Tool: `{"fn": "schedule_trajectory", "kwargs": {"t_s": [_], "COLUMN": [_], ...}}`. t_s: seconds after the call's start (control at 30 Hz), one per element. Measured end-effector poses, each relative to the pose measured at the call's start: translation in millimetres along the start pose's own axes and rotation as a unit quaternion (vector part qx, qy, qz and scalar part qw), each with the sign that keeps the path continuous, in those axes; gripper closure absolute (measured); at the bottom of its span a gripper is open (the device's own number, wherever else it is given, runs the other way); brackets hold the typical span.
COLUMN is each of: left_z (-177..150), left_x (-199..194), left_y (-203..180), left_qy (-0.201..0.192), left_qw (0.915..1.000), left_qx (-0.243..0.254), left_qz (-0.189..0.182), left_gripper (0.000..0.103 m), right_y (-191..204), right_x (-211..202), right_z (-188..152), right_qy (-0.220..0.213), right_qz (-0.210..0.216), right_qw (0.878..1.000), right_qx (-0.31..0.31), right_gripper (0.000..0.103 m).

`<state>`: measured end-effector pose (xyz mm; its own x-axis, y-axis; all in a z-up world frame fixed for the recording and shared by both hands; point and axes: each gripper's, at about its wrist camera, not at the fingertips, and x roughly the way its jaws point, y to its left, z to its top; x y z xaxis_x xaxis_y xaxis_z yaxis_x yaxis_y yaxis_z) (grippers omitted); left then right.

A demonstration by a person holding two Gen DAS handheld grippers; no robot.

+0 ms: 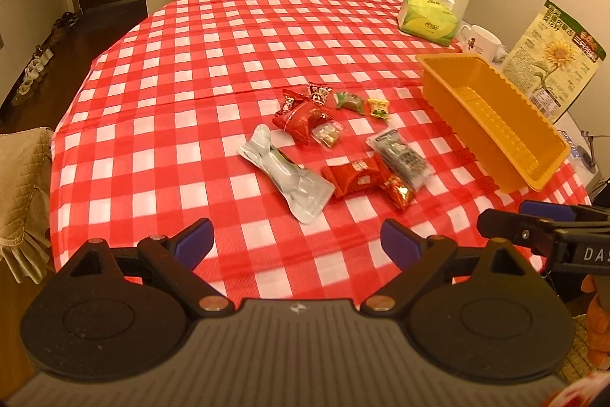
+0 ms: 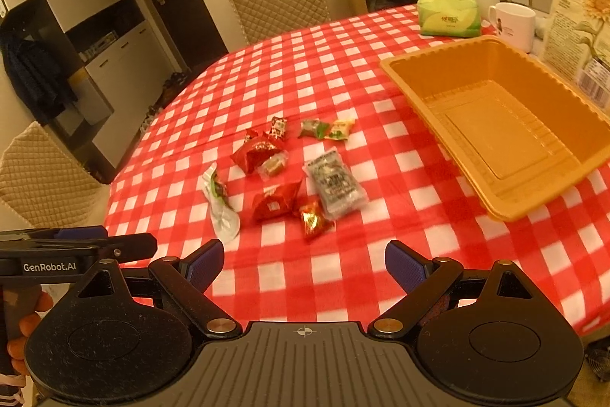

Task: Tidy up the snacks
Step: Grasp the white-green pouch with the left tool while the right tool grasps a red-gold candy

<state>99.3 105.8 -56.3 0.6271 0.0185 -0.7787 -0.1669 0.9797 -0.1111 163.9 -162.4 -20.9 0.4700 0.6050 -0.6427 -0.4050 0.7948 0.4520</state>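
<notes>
Both tongs, left tongs (image 1: pixel 297 243) and right tongs (image 2: pixel 304 264), hang spread apart and empty over the near tabletop (image 1: pixel 160 94). The snacks (image 2: pixel 289 174) lie scattered at twelve o'clock; the tray (image 2: pixel 526 201), empty, sits at two o'clock. Slick wrappers may slip from a shallow pinch.
</notes>
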Motion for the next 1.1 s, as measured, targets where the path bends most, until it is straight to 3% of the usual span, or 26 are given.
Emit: {"fn": "schedule_trajectory", "kwargs": {"t_s": [0.2,0.27,0.4,0.67,0.87,1.1], "left_z": [14,18,27,41,47,49], "left_x": [25,33,50,81,94,103], "left_y": [8,10,13,18,23,30], "left_qy": [0.004,0.005,0.01,0.022,0.035,0.048], "left_qw": [0.9999,0.9999,0.9997,0.9994,0.9988,0.9982], "left_qx": [0.0,-0.002,-0.001,-0.002,0.004,0.003], "left_qz": [-0.012,-0.016,-0.02,-0.028,-0.035,-0.035], "left_gripper": [0.012,0.013,0.014,0.019,0.019,0.019], "right_y": [5,6,6,3,1,8], "right_x": [27,35,51,78,99,119], "right_z": [10,12,16,19,20,21], "right_qy": [-0.003,-0.002,0.004,0.011,0.024,0.04], "right_qz": [-0.005,-0.004,-0.012,-0.016,-0.018,-0.027], "right_qw": [1.0,1.0,1.0,1.0,0.999,0.996], "right_qx": [-0.008,-0.01,-0.007,-0.017,-0.033,-0.076], "right_gripper": [0.012,0.022,0.03,0.056,0.067,0.072]}}
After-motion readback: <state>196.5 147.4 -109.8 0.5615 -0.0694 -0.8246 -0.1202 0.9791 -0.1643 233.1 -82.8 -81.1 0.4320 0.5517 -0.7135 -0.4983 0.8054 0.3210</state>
